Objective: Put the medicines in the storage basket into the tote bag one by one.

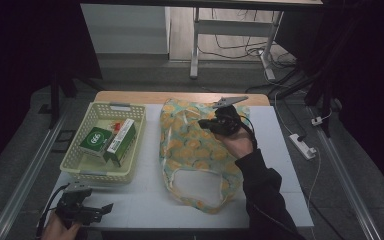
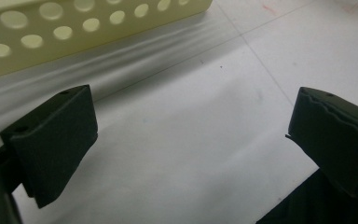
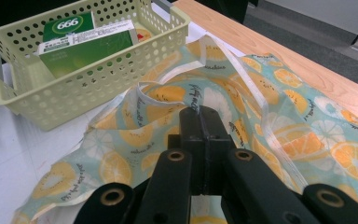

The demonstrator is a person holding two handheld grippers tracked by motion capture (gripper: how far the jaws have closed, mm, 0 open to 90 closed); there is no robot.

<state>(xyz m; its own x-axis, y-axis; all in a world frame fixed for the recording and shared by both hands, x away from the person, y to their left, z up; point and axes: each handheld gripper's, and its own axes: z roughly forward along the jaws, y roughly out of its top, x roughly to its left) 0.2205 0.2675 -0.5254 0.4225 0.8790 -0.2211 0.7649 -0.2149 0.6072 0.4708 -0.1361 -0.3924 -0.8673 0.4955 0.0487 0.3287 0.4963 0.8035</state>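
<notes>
Clearly the right hand-held gripper (image 3: 200, 122) has its jaws pressed together on a fold of the fruit-print bag (image 3: 270, 121), pinching the cloth near the bag's far edge. The bag lies flat and rumpled on the tabletop (image 1: 280, 145) directly under and around that gripper, its looped handle (image 1: 200, 197) trailing back toward the person. It looks like thin, light fabric: soft, floppy, and likely to sag or slide out of shape rather than lift as one piece. A hemmed rim or the handle loop would probably give a firmer hold than the loose middle. To the side of the gripper stands a pale perforated basket (image 3: 9, 86) holding green boxes (image 3: 86, 46). The left hand-held gripper (image 2: 191, 140) rests low, jaws wide apart over bare tabletop with nothing between them, just beside the basket's near wall.
</notes>
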